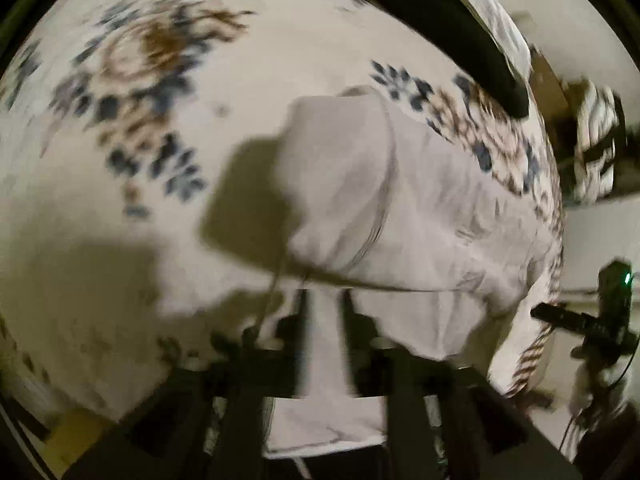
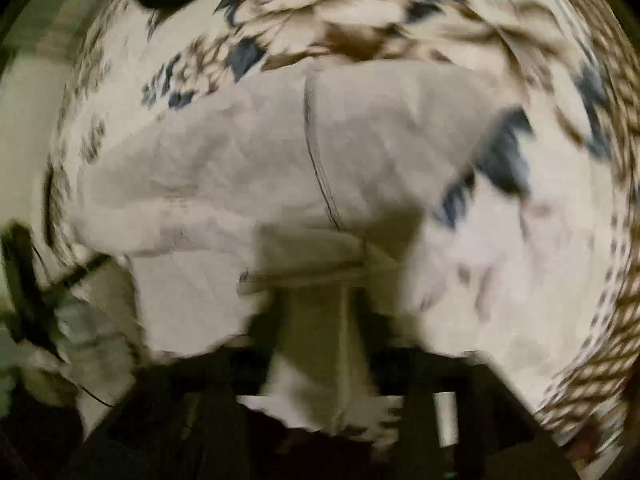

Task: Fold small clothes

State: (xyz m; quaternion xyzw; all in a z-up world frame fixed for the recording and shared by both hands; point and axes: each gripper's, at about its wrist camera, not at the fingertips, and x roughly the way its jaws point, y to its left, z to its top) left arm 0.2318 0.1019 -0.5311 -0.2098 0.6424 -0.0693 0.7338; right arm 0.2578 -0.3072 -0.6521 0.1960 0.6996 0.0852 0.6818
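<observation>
A small white garment (image 1: 400, 208) hangs lifted over a floral bedspread (image 1: 140, 80). My left gripper (image 1: 326, 320) is shut on one edge of it, and cloth runs down between the fingers. In the right wrist view the same white garment (image 2: 260, 160) spreads across the middle. My right gripper (image 2: 324, 320) is shut on its other edge, with a folded hem bunched between the fingers. The right gripper also shows at the right edge of the left wrist view (image 1: 592, 320). Both views are motion-blurred.
The bedspread (image 2: 520, 260) has blue and brown flower prints and a patterned border. A long black object (image 1: 452, 28) lies at the bed's far edge. A dark rack with striped cloth (image 1: 596, 152) stands beyond the bed.
</observation>
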